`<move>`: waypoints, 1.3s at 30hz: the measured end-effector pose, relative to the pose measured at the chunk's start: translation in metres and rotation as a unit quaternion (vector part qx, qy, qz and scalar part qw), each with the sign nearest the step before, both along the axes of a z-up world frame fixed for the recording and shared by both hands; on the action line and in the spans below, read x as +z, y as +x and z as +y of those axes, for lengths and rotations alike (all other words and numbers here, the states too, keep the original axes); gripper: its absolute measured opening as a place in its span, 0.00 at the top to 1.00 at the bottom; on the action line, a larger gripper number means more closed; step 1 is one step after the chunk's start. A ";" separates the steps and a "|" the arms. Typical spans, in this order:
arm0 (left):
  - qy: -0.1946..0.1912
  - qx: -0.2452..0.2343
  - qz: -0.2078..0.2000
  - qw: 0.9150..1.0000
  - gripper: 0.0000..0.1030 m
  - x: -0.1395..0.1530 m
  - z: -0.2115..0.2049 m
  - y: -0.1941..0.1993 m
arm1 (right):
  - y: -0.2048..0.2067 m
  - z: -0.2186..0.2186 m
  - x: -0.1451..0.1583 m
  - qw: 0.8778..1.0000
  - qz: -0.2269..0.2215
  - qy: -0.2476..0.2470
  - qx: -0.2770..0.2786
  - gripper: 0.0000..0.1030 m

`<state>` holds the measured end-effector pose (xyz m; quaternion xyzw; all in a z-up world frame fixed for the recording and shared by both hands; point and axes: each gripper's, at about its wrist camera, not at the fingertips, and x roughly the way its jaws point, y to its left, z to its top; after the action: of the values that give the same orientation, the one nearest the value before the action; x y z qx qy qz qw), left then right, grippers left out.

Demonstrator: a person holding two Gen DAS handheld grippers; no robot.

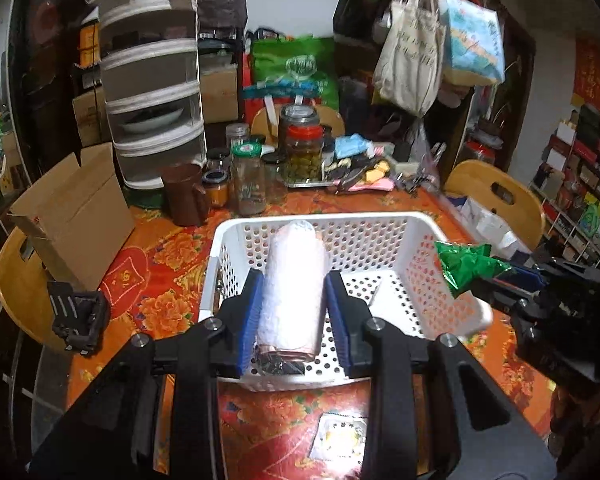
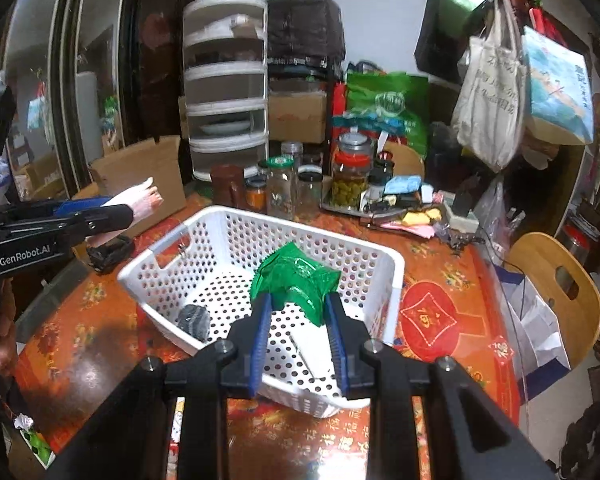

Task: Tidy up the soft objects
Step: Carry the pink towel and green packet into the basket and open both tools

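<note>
White perforated plastic basket [image 2: 228, 232] on tabletop. Left gripper [image 1: 294, 312] jaws pinching pale pink rolled cloth [image 1: 296, 280]; right gripper [image 2: 298, 340] jaws pinching crinkled green foil packet [image 2: 296, 280], both above basket. Risk: early release lands items outside rim.

Glass jars [image 1: 249, 178] crowd the flowered tablecloth [image 1: 160, 280] beside a cardboard box [image 1: 76, 216] and tiered rack [image 1: 152, 80].
</note>
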<state>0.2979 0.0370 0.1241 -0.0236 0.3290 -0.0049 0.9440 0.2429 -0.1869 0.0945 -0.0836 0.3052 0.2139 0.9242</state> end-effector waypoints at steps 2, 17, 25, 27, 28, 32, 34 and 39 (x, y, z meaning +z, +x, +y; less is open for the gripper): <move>0.004 0.007 0.023 1.000 0.71 -0.013 -0.002 0.022 | 0.014 0.007 -0.007 1.000 0.014 -0.007 -0.002 0.75; 0.005 0.023 0.123 0.992 0.71 -0.103 0.006 0.096 | 0.080 0.032 -0.076 0.991 0.114 -0.066 -0.014 0.75; 0.005 0.016 0.133 0.991 0.71 -0.119 -0.001 0.105 | 0.090 0.034 -0.086 0.989 0.128 -0.079 -0.016 0.73; -0.001 0.014 0.129 0.992 0.71 -0.117 0.001 0.104 | 0.091 0.035 -0.089 0.988 0.131 -0.083 -0.017 0.70; -0.006 0.013 0.128 0.992 0.71 -0.115 0.002 0.102 | 0.092 0.035 -0.089 0.988 0.131 -0.083 -0.017 0.70; -0.004 0.013 0.123 0.992 0.71 -0.110 0.003 0.097 | 0.092 0.034 -0.088 0.988 0.130 -0.074 -0.020 0.68; -0.005 0.011 0.119 0.993 0.69 -0.108 0.004 0.093 | 0.090 0.034 -0.085 0.989 0.129 -0.069 -0.020 0.57; 0.001 0.014 0.095 0.995 0.24 -0.098 0.007 0.078 | 0.085 0.029 -0.075 0.992 0.112 -0.053 -0.028 0.35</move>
<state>0.3762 0.0444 0.0264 -0.0274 0.4164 0.0109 0.9087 0.3276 -0.1577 0.0195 -0.0996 0.4203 0.1791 0.8839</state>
